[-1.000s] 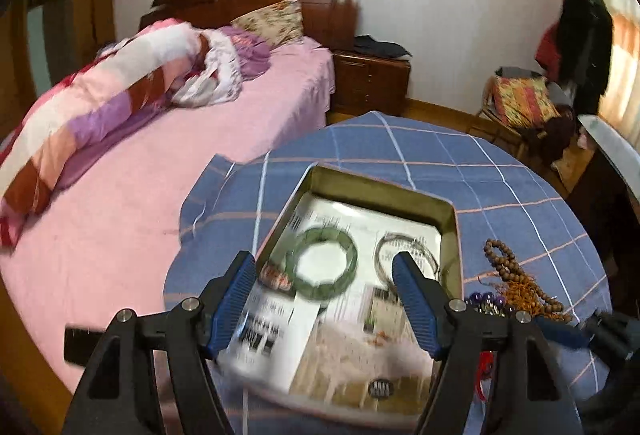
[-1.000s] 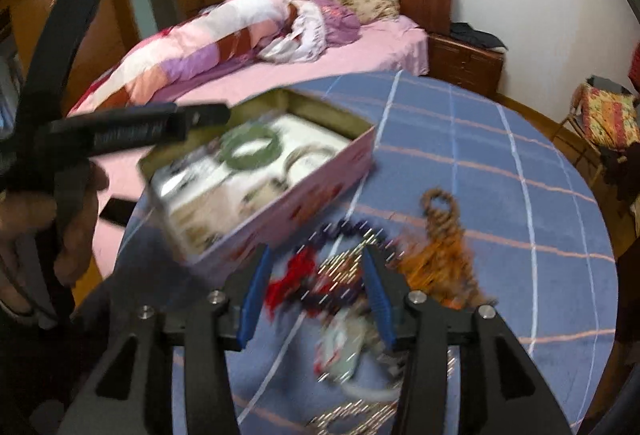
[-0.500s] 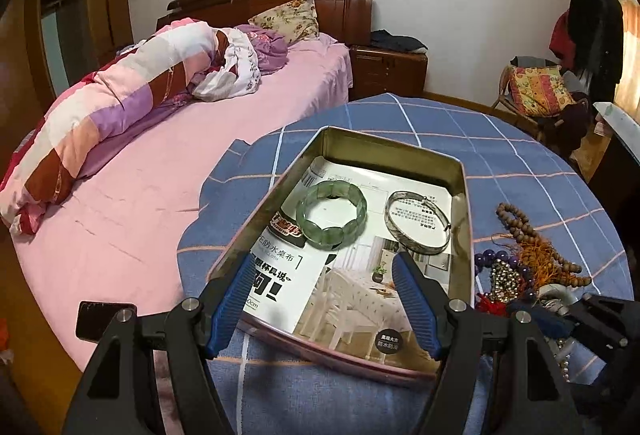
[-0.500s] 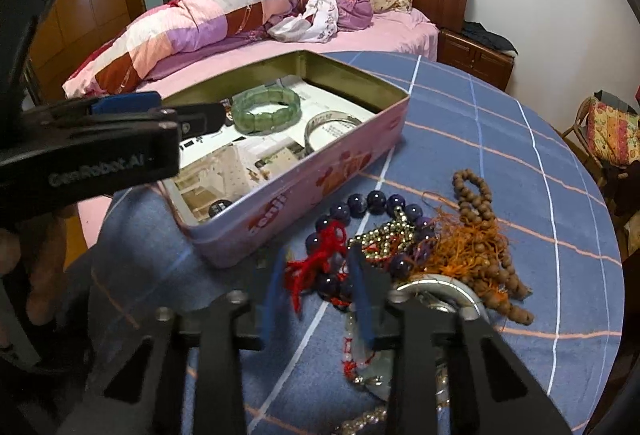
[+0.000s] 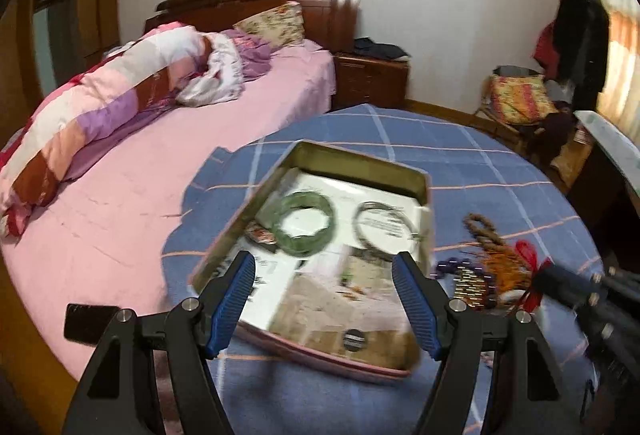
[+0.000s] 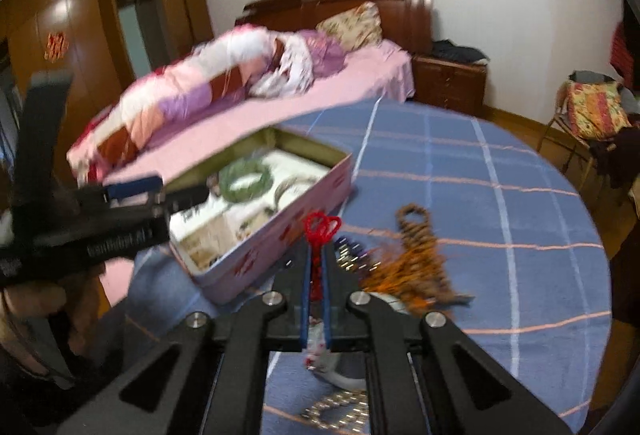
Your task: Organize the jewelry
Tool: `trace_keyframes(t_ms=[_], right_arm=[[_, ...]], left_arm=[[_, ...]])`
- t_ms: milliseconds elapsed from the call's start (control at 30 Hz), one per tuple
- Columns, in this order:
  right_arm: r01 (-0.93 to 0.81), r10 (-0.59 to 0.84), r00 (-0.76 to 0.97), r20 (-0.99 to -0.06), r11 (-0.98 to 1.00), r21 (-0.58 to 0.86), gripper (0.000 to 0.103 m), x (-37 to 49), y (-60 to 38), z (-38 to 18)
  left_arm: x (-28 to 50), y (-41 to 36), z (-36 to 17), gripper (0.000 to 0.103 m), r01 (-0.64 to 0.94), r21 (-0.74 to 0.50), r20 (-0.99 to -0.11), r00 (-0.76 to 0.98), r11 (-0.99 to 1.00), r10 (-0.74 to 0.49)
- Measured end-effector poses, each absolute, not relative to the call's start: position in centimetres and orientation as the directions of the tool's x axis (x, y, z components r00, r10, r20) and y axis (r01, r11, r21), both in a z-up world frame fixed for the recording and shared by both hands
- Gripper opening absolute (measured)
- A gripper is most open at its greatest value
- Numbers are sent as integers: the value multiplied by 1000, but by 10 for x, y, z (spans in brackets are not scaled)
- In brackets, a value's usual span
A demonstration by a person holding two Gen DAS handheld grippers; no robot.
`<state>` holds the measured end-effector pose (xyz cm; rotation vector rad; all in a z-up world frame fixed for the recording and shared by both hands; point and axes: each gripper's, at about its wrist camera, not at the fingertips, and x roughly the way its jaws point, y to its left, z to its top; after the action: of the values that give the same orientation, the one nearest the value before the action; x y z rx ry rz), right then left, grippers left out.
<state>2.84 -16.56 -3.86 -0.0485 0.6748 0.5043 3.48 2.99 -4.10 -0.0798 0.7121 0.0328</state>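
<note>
Blue pads of the right gripper (image 6: 316, 267) are pressed together on a red knotted cord (image 6: 320, 231), whose looped end stands up just past the tips; what hangs from the cord below the jaws is hidden behind the fingers and blurred, with only a pale smear showing there. From the left wrist view the same red knot (image 5: 530, 267) shows at the nose of that gripper, raised above the jewelry pile (image 5: 480, 275) on the blue checked tablecloth (image 5: 460, 147). The pile is smeared by motion: a brown bead strand (image 6: 416, 231) with orange tassel threads, some dark purple beads and a gold-coloured chain can be picked out, but how they tangle cannot be told. More chain (image 6: 340, 411) lies at the bottom edge of the right view, cut off by the gripper's frame.

Left gripper (image 5: 324, 291) stands wide open with nothing between its pads, held over the near end of the open tin box (image 5: 360, 163). Inside the box, on printed paper, lie a green bangle (image 5: 306, 231) and a silver bangle (image 5: 386, 229), side by side and apart. The box's near rim is partly covered by the left fingers. A hand (image 6: 36, 299) grips the left tool at the frame's left edge, mostly cut off. Beyond the table stands a bed (image 5: 140, 175) with a rolled quilt.
</note>
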Motion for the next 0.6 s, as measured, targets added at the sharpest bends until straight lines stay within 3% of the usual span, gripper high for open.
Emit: trace_keyframes(t_ms=[200,600], right_arm=[[-405,406,719,-564,904,135,7,22,-197,-19],[-360,375,727,-575,921,146,7,23,-221,-32]], left_arm=[[30,3,-35,71,43,-80,-646,758,996,-84],[27,-52,-47,71,178,-25,-679,719,984,-147]])
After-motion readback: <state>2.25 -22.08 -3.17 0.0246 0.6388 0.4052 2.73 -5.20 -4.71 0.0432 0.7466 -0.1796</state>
